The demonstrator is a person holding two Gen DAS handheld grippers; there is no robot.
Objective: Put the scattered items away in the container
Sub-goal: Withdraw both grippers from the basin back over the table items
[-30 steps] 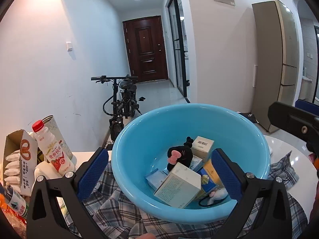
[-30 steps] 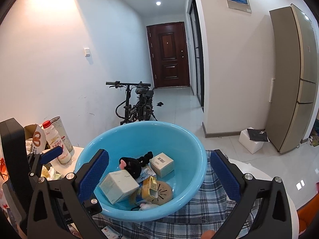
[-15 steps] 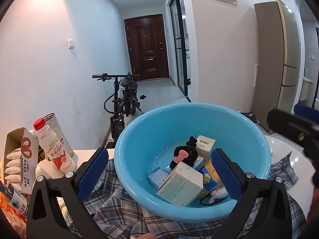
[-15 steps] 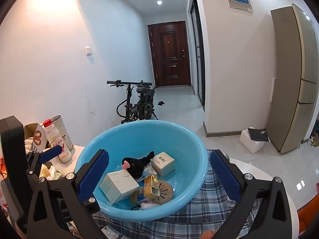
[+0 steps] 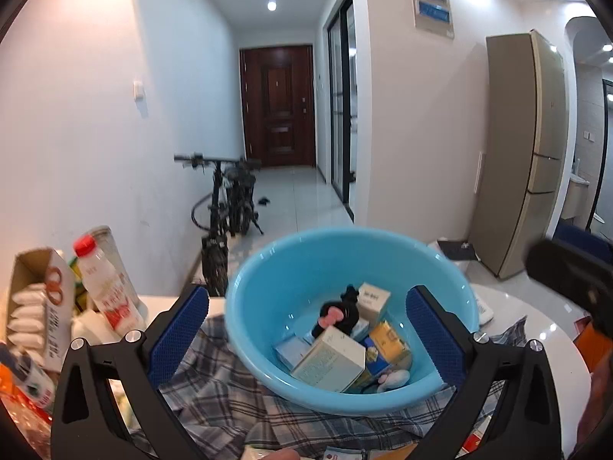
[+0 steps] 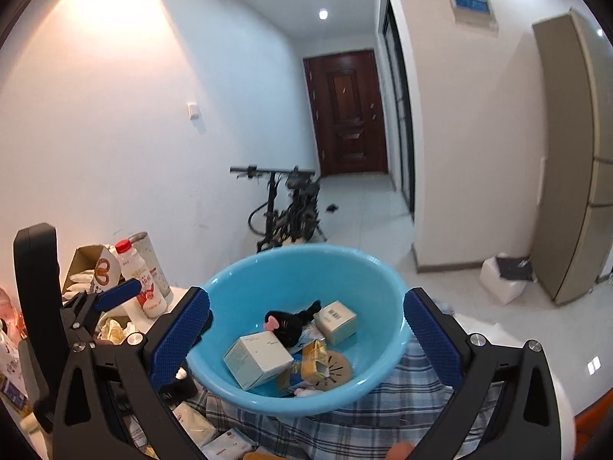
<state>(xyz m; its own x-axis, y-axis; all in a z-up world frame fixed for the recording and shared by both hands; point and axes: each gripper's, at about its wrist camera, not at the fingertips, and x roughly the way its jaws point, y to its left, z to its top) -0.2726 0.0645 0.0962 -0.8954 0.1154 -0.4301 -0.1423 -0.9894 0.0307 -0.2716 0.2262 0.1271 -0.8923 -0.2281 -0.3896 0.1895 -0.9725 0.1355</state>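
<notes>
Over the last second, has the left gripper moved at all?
Yes. In its own view the blue basin now looks smaller and lower against the door, so the left gripper has backed away from it.

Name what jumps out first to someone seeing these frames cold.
The big light-blue basin at centre, sitting on a plaid cloth, with small boxes and a black plush toy inside. Both the left gripper and right gripper frame it, open and empty. To the left, a red-capped milk bottle stands amid clutter.
</notes>
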